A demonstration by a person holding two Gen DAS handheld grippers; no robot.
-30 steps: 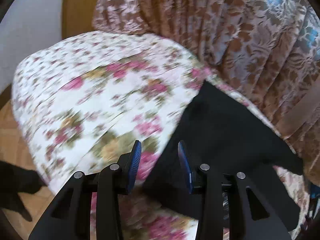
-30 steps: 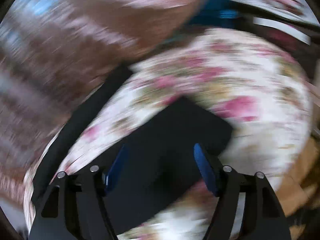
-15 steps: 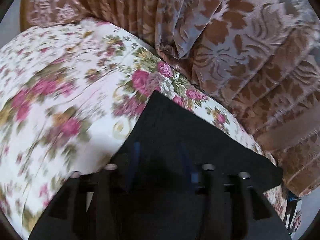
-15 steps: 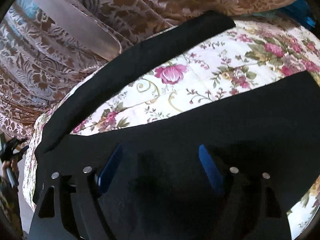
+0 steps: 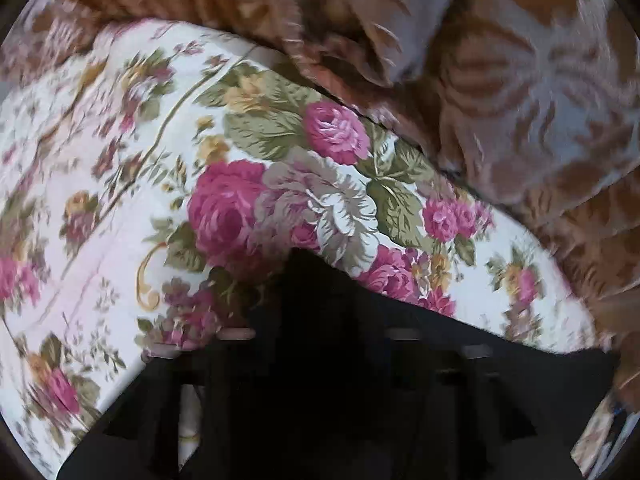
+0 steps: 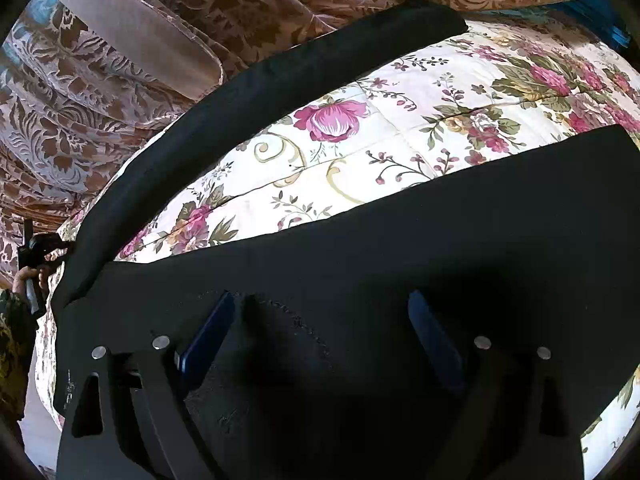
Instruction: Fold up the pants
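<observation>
Black pants (image 6: 400,248) lie spread on a floral bedspread (image 6: 360,148). One leg (image 6: 280,68) runs along the far edge by the curtain; the other leg lies under my right gripper (image 6: 320,316), which is open and pressed close to the cloth. In the left wrist view the pants (image 5: 460,360) fill the lower frame, with a corner peaking at the middle. My left gripper (image 5: 320,320) sits low on that corner; its fingers are lost in dark cloth and blur. The left gripper and the hand holding it also show in the right wrist view (image 6: 36,252), at the far left.
A brown and grey patterned curtain (image 5: 500,80) hangs right behind the bed, also in the right wrist view (image 6: 120,60). Something blue (image 6: 600,12) sits at the far right corner. The bedspread (image 5: 160,160) stretches left of the pants.
Both grippers have dropped down and moved in close to the pants. The left one has pushed forward to the pants' corner, where its blue pads can no longer be seen.
</observation>
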